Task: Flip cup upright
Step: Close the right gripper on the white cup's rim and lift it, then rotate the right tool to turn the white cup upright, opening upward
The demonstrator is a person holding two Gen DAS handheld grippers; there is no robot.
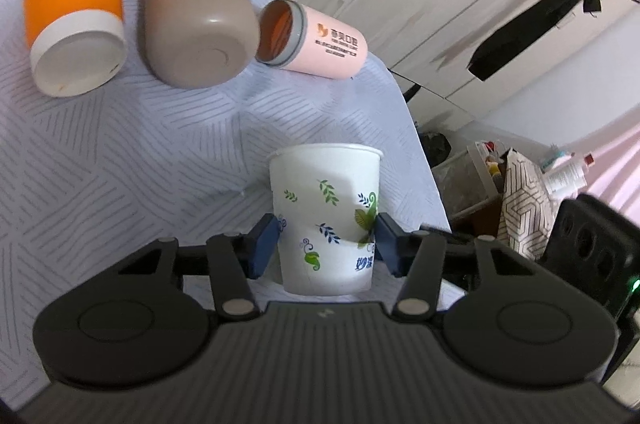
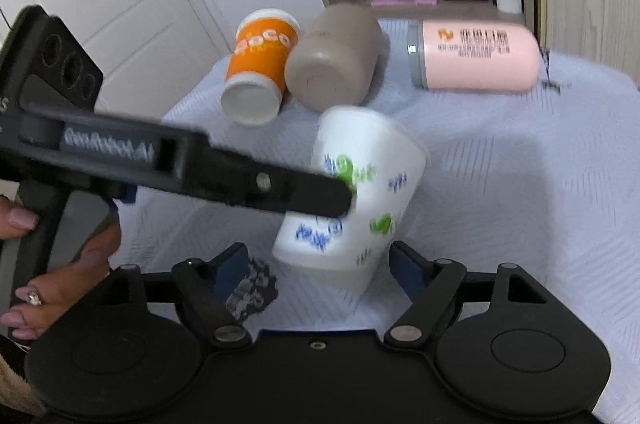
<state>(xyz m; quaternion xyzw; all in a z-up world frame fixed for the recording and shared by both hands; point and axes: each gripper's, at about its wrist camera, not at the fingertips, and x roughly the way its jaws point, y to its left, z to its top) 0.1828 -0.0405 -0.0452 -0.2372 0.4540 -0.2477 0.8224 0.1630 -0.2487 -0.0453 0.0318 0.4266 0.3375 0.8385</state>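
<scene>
Left gripper (image 1: 326, 242) is clamped on the white leaf-print paper cup (image 1: 326, 220), its blue pads (image 1: 262, 246) pressing the wall on both sides and denting it near the right pad. In the left wrist view the cup's rim is toward the top and its base toward the gripper body. In the right wrist view the cup (image 2: 356, 195) is tilted, its long axis leaning, its base apparently clear of the tabletop (image 2: 500, 191), though motion blur limits certainty.

Right gripper (image 2: 316, 268) stands wide open and holds nothing, just short of the cup.

Assessment: the reorienting step is in hand. The next move calls for bringing the axis vertical, lowering the base flat, then releasing.

Beyond lie three cups on their sides: an orange cup (image 1: 74, 3), a taupe tumbler (image 1: 196, 11) and a pink tumbler (image 1: 316, 37).
</scene>
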